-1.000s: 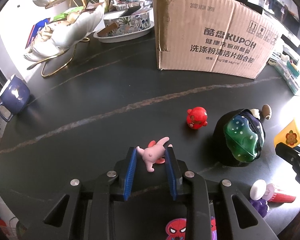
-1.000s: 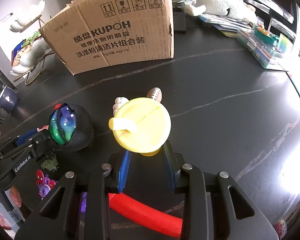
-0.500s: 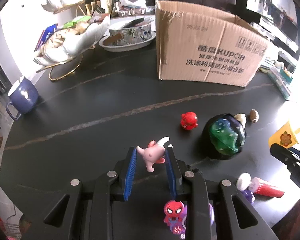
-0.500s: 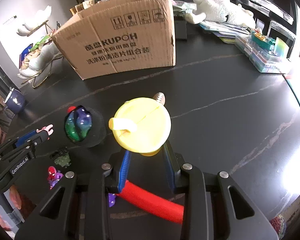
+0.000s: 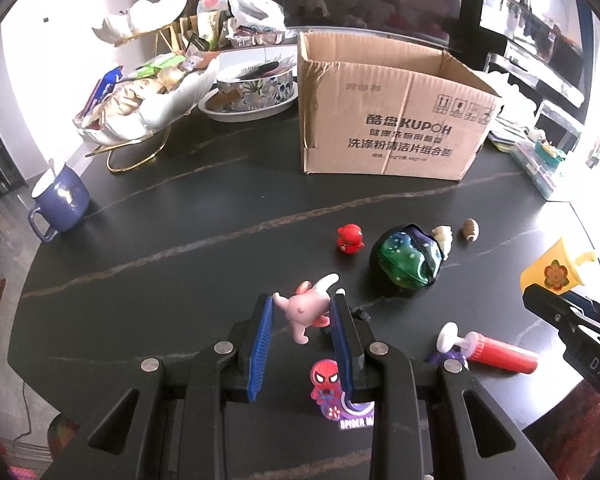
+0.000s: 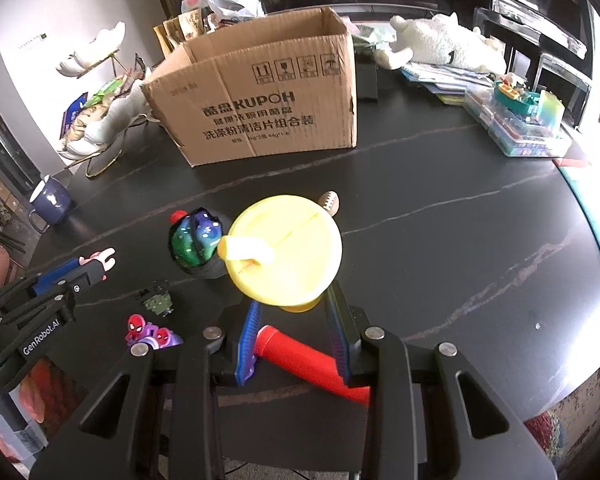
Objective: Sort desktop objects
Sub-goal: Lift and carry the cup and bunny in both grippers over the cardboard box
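Left gripper [image 5: 303, 312] clamps pink bunny [image 5: 306, 308]; right gripper [image 6: 294, 304] clamps yellow cup [image 6: 286, 252]. Both above desk near edge; box [image 5: 388, 120] ahead at far edge, open top up.

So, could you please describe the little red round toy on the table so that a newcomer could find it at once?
Start at the open cardboard box on the black table. In front of it lies a row of small things: the red round toy sits at its left end, beside the black pouch with the green glittery face. It alone is plain red and ball-shaped.
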Demonstrator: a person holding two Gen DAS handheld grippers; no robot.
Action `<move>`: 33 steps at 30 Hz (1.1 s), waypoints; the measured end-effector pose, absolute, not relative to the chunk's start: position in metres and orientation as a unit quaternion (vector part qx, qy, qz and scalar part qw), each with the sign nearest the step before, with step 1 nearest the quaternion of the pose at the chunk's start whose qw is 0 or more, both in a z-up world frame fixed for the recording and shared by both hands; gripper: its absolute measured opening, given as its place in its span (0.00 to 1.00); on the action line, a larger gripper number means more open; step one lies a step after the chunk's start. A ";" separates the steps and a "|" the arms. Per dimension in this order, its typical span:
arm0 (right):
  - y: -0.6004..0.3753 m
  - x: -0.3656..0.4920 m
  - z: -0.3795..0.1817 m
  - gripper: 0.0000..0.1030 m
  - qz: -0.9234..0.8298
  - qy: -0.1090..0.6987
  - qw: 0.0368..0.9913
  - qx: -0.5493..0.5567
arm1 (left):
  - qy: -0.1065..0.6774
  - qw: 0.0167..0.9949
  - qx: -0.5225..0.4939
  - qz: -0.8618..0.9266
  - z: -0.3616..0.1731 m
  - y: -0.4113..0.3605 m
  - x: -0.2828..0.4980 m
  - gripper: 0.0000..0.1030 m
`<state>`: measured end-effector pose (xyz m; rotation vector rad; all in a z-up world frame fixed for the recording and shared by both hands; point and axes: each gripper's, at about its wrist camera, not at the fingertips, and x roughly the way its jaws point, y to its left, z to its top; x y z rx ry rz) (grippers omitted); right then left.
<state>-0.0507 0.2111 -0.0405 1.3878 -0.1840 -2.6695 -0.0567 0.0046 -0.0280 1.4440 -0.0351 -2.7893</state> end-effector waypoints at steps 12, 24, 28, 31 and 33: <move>0.204 -0.032 -0.019 0.28 -0.890 -0.058 0.078 0.445 | -0.017 0.001 0.446 -0.895 -0.009 0.008 -0.042 0.25; 0.205 -0.039 -0.001 0.28 -0.892 -0.062 0.086 0.440 | -0.019 -0.011 0.438 -0.899 0.010 0.013 -0.050 0.26; 0.205 -0.046 0.007 0.28 -0.894 -0.061 0.088 0.436 | -0.014 -0.017 0.434 -0.900 0.019 0.015 -0.057 0.26; 0.205 -0.052 0.012 0.28 -0.895 -0.058 0.089 0.434 | -0.021 -0.017 0.431 -0.902 0.025 0.018 -0.064 0.26; 0.204 -0.056 0.015 0.28 -0.895 -0.056 0.090 0.434 | -0.025 -0.017 0.430 -0.902 0.028 0.021 -0.070 0.26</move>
